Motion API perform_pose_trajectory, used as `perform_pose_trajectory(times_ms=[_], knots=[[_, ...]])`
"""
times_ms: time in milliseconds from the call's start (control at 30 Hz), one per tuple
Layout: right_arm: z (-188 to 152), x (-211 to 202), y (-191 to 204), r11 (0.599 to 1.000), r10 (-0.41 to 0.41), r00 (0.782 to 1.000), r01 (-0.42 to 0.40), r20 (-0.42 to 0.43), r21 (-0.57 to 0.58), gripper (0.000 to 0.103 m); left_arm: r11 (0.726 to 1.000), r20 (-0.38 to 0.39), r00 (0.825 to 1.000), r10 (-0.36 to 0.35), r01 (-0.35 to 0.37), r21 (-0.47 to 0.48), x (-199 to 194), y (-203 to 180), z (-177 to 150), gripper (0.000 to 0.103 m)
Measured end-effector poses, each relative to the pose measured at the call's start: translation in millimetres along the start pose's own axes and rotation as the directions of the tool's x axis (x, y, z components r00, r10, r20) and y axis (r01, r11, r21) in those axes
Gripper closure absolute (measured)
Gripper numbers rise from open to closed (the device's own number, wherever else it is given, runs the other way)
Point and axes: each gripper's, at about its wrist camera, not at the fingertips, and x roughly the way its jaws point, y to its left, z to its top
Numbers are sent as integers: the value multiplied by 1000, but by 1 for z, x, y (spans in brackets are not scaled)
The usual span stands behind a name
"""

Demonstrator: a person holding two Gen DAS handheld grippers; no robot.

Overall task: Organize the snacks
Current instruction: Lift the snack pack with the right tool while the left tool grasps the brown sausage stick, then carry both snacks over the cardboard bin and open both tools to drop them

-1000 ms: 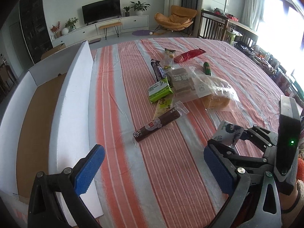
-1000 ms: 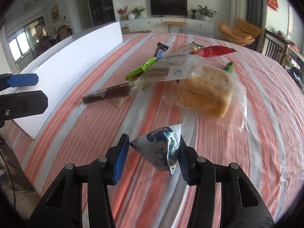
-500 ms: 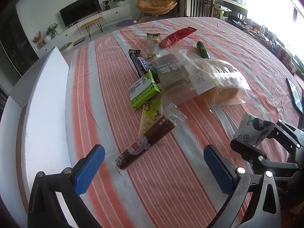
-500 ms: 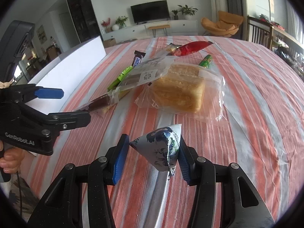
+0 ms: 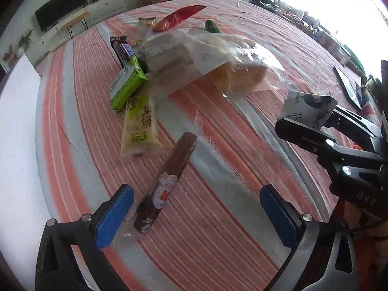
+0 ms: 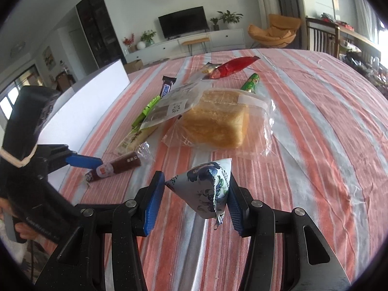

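A blue-and-white pyramid pack (image 6: 206, 189) sits pinched between the blue pads of my right gripper (image 6: 194, 202), a little above the striped cloth; the left wrist view shows the same pack (image 5: 305, 106) at the right. My left gripper (image 5: 196, 218) is open and points steeply down over a brown snack stick (image 5: 167, 181) in clear wrap. The stick's near end lies just inside the left pad (image 5: 114, 218), with no pad pressing on it. In the right wrist view one left finger (image 6: 82, 161) hangs over the stick (image 6: 114, 168).
Behind the stick lie a pale yellow pack (image 5: 140, 128), a green pack (image 5: 127, 84), a chocolate bar (image 5: 121, 51), a bagged loaf (image 5: 237, 75), a red pack (image 5: 179, 17) and a green tube (image 5: 212, 26). A white foam box (image 5: 17, 133) borders the left.
My left gripper has dropped and tilted down toward the brown stick, which now lies between its open jaws. The right gripper drifted slightly, still holding the pyramid pack.
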Motion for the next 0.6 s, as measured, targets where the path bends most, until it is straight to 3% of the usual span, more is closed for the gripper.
perform_pose_trajectory(times_ms=[100, 233, 367, 400, 500, 533, 600], knots=[[0, 1, -4, 1000, -2, 1000, 2, -5, 23, 51, 997, 35, 996, 77, -76, -10, -3, 3, 7, 1], [0, -5, -9, 999, -9, 1000, 8, 17, 49, 51, 988, -24, 987, 157, -157, 3, 21, 12, 13, 1], [-1, -7, -16, 996, -8, 1000, 6, 25, 84, 51, 995, -24, 995, 98, -99, -25, 18, 17, 8, 12], [-1, -7, -18, 996, -6, 1000, 4, 23, 91, 51, 996, -21, 997, 75, -75, -37, 16, 17, 4, 25], [0, -6, -21, 995, -1, 1000, -1, 19, 103, 51, 996, 5, 997, 72, -71, -49, 6, 13, -2, 77], [-1, -7, -21, 995, -1, 1000, -1, 21, 104, 51, 996, 0, 997, 73, -73, -59, 4, 12, -6, 85], [-1, -8, -22, 995, -1, 1000, -2, 28, 105, 51, 993, 2, 997, 83, -82, -86, 3, 11, -10, 87]])
